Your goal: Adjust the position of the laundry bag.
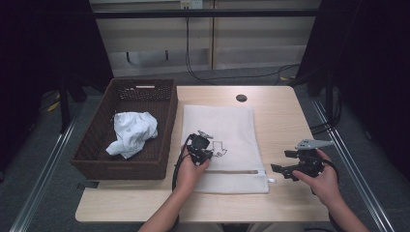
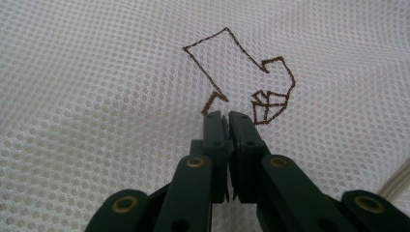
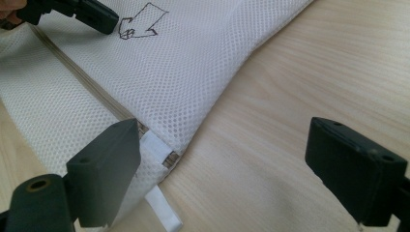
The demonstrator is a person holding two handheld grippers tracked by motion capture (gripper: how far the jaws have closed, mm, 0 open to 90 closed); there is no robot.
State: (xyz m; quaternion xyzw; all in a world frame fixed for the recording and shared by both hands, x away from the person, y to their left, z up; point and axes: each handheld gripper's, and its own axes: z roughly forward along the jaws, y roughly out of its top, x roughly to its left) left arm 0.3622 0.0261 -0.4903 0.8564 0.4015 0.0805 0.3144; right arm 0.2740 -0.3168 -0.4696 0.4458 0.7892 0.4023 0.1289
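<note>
Item: white mesh laundry bag (image 1: 225,140), flat at the middle of my bench (image 1: 280,116), zipper edge toward the person, brown line drawing (image 2: 241,79) on its upper face.

Left tool (image 2: 225,116): I read its jaws as closed together, tips down on the mesh just below the drawing; whether they pinch any fabric I cannot tell.

Right tool (image 3: 227,159): jaws wide apart, gripping nothing, poised at the bag's zipper corner by the white pull tab (image 3: 162,212).

Beside the bag: wicker basket (image 1: 159,159) containing crumpled white cloth (image 1: 131,133).

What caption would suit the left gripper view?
Shut left tool pressing onto white mesh laundry bag beside its brown embroidered drawing.
</note>
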